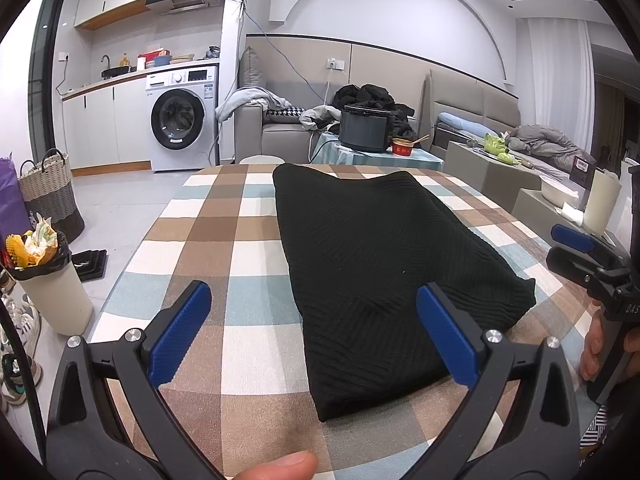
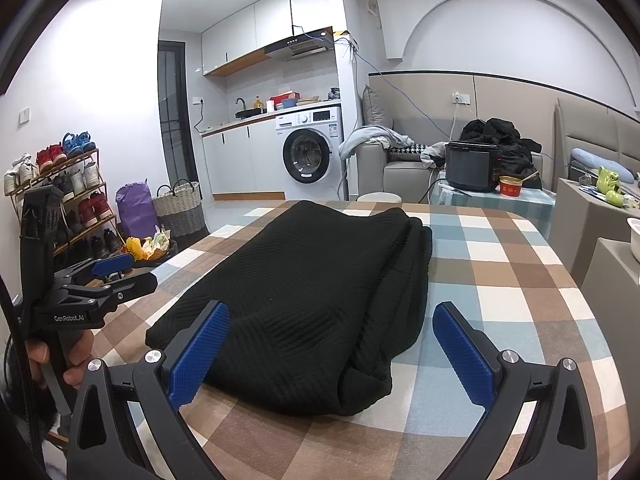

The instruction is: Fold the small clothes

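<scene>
A black ribbed knit garment [image 1: 372, 264] lies folded into a long strip on the checked tablecloth [image 1: 208, 232]. It also shows in the right wrist view [image 2: 304, 300], with stacked layers along its right edge. My left gripper [image 1: 316, 332] is open and empty, hovering over the garment's near left corner. My right gripper [image 2: 332, 348] is open and empty, just above the garment's near end. The right gripper appears at the right edge of the left wrist view [image 1: 580, 248], and the left gripper at the left edge of the right wrist view [image 2: 116, 272].
The table's near edge curves below both grippers. Left of the table stand a bin [image 1: 52, 280] with rubbish, a woven basket [image 1: 50, 196] and a shoe rack [image 2: 60, 200]. A low table with a black cooker [image 1: 366, 128] stands behind, and boxes [image 1: 492, 172] to the right.
</scene>
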The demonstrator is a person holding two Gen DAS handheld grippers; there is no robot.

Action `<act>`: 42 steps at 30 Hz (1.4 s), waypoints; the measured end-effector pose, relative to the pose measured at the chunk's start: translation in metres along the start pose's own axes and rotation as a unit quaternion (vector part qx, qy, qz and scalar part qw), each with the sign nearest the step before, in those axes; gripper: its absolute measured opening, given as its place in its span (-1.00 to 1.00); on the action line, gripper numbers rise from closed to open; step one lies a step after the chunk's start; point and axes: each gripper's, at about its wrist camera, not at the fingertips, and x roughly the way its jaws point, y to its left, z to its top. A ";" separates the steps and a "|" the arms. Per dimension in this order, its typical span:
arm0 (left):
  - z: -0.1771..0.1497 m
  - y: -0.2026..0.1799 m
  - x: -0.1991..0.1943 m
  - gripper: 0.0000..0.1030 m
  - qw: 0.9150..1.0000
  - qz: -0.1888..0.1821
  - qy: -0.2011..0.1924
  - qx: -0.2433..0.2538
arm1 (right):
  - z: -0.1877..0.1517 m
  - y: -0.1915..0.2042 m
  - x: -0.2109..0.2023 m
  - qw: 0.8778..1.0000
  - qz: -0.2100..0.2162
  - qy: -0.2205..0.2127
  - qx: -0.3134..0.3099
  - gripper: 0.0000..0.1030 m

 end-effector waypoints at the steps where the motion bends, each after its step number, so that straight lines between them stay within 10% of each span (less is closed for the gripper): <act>1: 0.000 0.000 0.000 0.98 1.000 0.000 0.000 0.000 | 0.000 0.000 0.000 1.000 0.000 0.000 0.000 1.00; 42: -0.001 0.001 0.002 0.98 1.000 -0.003 0.002 -0.004 | -0.002 0.000 0.000 1.000 0.004 0.003 -0.001 1.00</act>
